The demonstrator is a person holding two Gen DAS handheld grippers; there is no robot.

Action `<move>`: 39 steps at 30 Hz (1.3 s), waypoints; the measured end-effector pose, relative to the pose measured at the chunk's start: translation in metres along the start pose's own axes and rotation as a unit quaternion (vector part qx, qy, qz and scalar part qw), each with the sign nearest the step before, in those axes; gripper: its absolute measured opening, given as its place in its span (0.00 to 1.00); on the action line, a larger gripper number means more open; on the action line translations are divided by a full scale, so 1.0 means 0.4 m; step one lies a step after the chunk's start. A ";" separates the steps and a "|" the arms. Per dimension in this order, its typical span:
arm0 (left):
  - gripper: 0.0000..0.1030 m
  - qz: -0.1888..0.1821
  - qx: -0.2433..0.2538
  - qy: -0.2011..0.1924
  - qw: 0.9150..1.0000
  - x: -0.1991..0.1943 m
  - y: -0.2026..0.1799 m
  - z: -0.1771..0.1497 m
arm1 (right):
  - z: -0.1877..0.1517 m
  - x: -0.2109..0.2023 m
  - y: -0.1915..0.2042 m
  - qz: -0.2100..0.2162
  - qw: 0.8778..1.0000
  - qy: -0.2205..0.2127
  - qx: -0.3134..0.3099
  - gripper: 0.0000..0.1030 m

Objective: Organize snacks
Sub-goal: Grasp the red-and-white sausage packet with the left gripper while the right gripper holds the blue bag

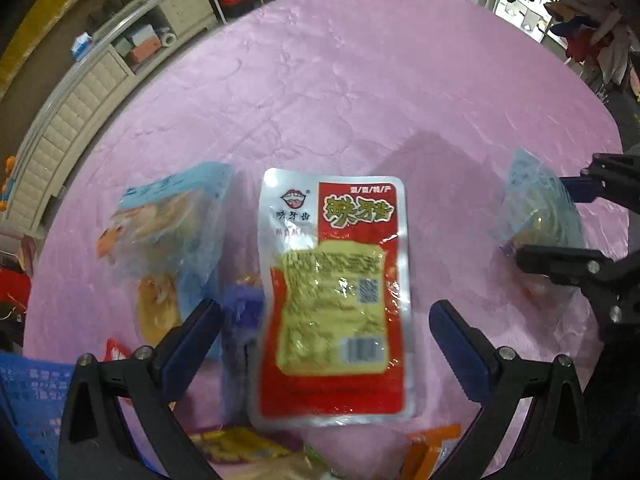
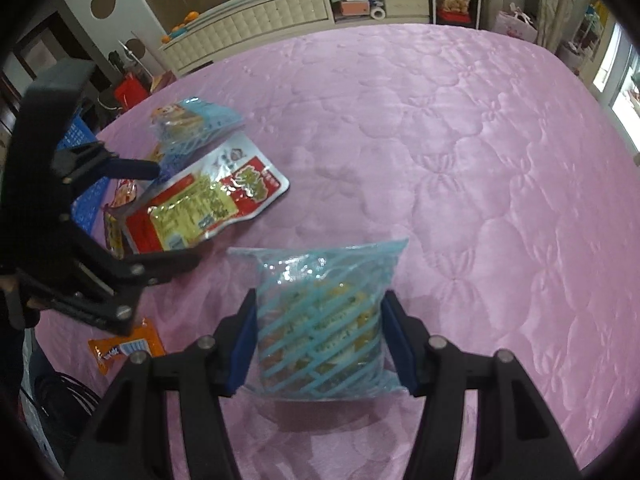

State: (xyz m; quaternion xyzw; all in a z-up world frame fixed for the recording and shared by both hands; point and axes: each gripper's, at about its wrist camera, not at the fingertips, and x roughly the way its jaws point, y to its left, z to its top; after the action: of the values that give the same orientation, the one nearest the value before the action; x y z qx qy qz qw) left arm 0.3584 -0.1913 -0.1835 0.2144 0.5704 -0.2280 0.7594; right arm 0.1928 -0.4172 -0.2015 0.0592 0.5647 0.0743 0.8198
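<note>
Quilted bedspread (image 2: 440, 140): pink. Snack pouch (image 1: 332, 300): red, silver, yellow panel. Snack bag (image 2: 324, 320): clear, light-blue diagonal stripes. Basket (image 1: 28, 400): blue mesh.

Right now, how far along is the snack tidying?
Early, it seems. Nothing clearly looks sorted yet. In hand: the right gripper is shut on a blue-striped snack bag held above the pink bedspread. The left gripper hangs open over a red and silver packet. Left: that packet, another blue bag and an orange packet lie loose. A blue basket sits nearby.
</note>
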 end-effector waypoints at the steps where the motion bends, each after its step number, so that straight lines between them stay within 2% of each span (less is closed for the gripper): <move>1: 1.00 -0.011 0.002 0.005 1.000 0.011 0.000 0.013 | -0.002 0.002 -0.008 0.002 1.000 0.000 0.003 0.61; 5: 1.00 -0.039 0.001 0.026 0.999 0.050 0.003 0.049 | -0.002 0.002 -0.035 0.007 1.000 0.000 0.016 0.61; 9: 1.00 -0.057 -0.008 0.020 0.998 0.048 -0.005 0.063 | -0.007 -0.002 -0.054 0.008 1.000 -0.003 0.024 0.61; 17: 1.00 -0.051 0.019 0.036 0.998 0.060 -0.108 0.107 | -0.018 -0.016 -0.091 0.009 0.999 -0.007 0.047 0.61; 19: 1.00 -0.060 0.006 0.052 0.997 0.082 -0.112 0.118 | -0.024 -0.019 -0.093 0.010 0.999 -0.008 0.049 0.61; 23: 1.00 -0.053 -0.010 0.059 0.997 0.108 -0.105 0.146 | -0.028 -0.019 -0.101 0.013 0.998 -0.010 0.053 0.61; 26: 0.99 -0.067 -0.026 0.059 0.996 0.105 -0.123 0.150 | -0.026 -0.019 -0.104 0.011 0.998 -0.010 0.058 0.61; 29: 0.88 -0.029 -0.023 0.059 0.998 0.108 -0.142 0.150 | -0.026 -0.020 -0.104 0.003 0.998 -0.009 0.061 0.61; 30: 0.79 -0.028 -0.033 0.054 0.998 0.098 -0.143 0.148 | -0.030 -0.024 -0.105 0.001 0.998 -0.009 0.061 0.61; 33: 0.64 -0.044 -0.064 0.048 0.996 0.085 -0.146 0.138 | -0.034 -0.028 -0.107 -0.005 0.998 -0.008 0.067 0.61; 36: 0.62 -0.053 -0.088 0.045 0.994 0.085 -0.137 0.144 | -0.039 -0.030 -0.106 -0.009 0.998 -0.005 0.070 0.61; 39: 0.60 -0.032 -0.058 0.047 0.997 0.105 -0.150 0.138 | -0.040 -0.032 -0.101 -0.013 0.997 -0.003 0.071 0.61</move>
State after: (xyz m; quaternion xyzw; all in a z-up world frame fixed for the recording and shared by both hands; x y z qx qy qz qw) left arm 0.3757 -0.2760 -0.2139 0.1622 0.6243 -0.2082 0.7353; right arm 0.1756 -0.4589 -0.2029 0.1095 0.5665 0.0230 0.8164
